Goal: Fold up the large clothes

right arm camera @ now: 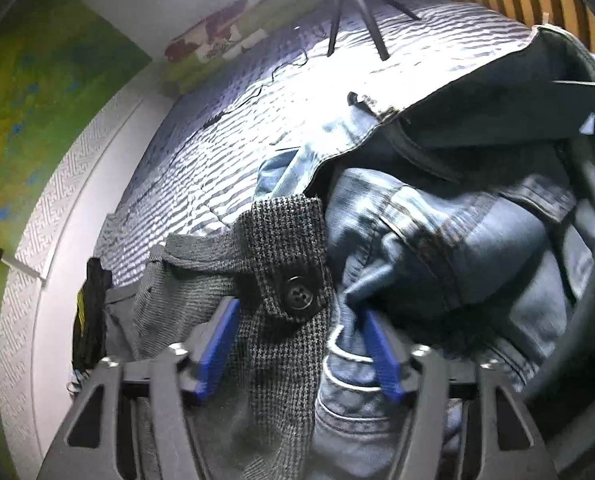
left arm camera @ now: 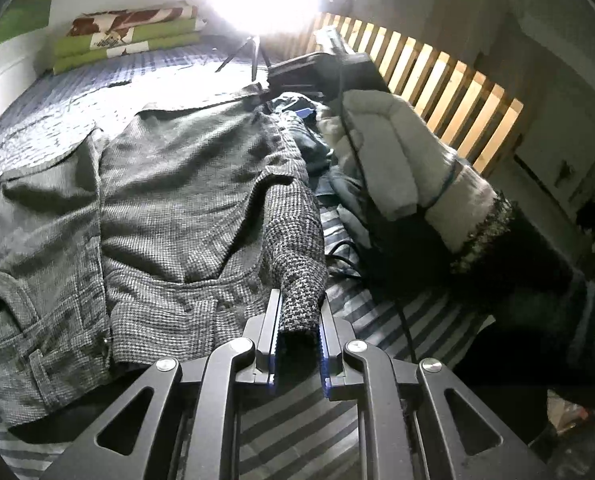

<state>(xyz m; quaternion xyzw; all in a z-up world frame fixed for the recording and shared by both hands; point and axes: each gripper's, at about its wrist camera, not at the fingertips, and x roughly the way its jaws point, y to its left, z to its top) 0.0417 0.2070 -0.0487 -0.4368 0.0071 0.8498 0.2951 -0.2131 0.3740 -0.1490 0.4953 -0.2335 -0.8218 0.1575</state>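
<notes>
- A grey houndstooth coat (left arm camera: 169, 200) lies spread flat on a bed with a blue-and-white striped sheet (left arm camera: 309, 432), its body toward the left of the left wrist view and one sleeve (left arm camera: 297, 240) running down its right side.
- The left tongs (left arm camera: 299, 304) are clamped on the cuff end of that sleeve: the woven cloth sits pinched between the two blue-lined fingers (left arm camera: 275, 320), just above the sheet.
- In the right wrist view, the right tongs (right arm camera: 301, 320) stand apart, one blue pad (right arm camera: 217, 344) on each side of a strip of the same houndstooth cloth; whether the pads press on the cloth cannot be told.
- A tab with a dark button (right arm camera: 297, 294) lies on that cloth, just ahead of the tips of the right tongs.
- A heap of blue denim clothing (right arm camera: 457, 248) is bunched directly to the right of the houndstooth cloth, touching it; the right-hand pad lies against the denim.
- In the left wrist view a sleeve of pale fleece (left arm camera: 401, 160) reaches across the right side of the bed toward the denim, with a black cable (left arm camera: 353, 148) running along it.
- Folded green and patterned bedding (left arm camera: 129, 36) is stacked at the far end of the bed, well apart from the coat.
- A wooden slatted rail (left arm camera: 437, 84) edges the bed's right side, and a tripod (left arm camera: 249, 54) stands beneath a bright light at the far end.
</notes>
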